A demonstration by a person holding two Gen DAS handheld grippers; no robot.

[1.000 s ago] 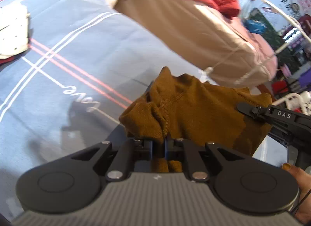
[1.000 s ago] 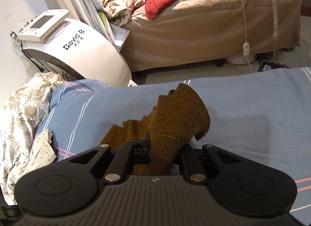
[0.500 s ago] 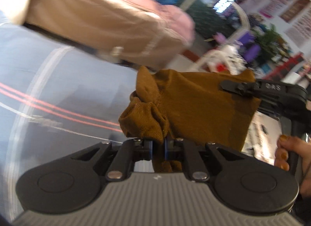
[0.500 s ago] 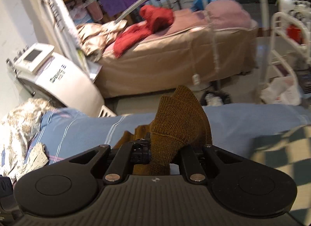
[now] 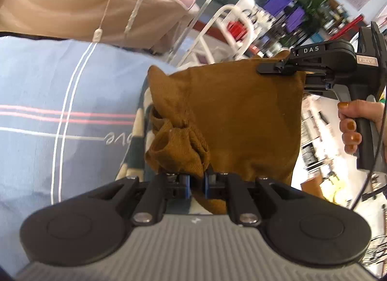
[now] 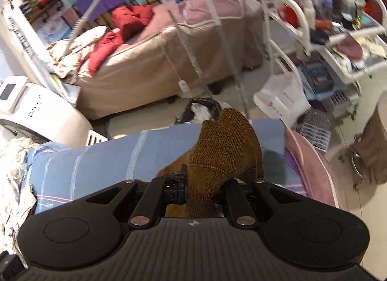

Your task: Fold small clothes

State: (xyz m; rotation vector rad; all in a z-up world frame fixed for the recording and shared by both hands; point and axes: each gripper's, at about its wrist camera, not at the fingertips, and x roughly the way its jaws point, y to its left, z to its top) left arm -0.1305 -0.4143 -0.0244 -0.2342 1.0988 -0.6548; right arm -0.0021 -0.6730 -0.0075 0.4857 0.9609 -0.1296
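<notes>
The left gripper (image 5: 194, 180) has its jaws nearly closed, pinching a bunched fold of the brown knit garment (image 5: 232, 121). The right gripper (image 6: 203, 186) likewise clamps a ribbed edge of the same garment between narrow jaws. The cloth hangs stretched between the two, lifted above the blue striped bedsheet (image 5: 48, 87).

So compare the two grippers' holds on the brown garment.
The left gripper pinches a bunched, rolled edge of the brown garment; the right gripper clamps a flatter top corner. The left's grip looks narrower; the right's wrist view shows thicker ribbed knit between its jaws. Both are shut on it, holding it off the blue sheet.
</notes>
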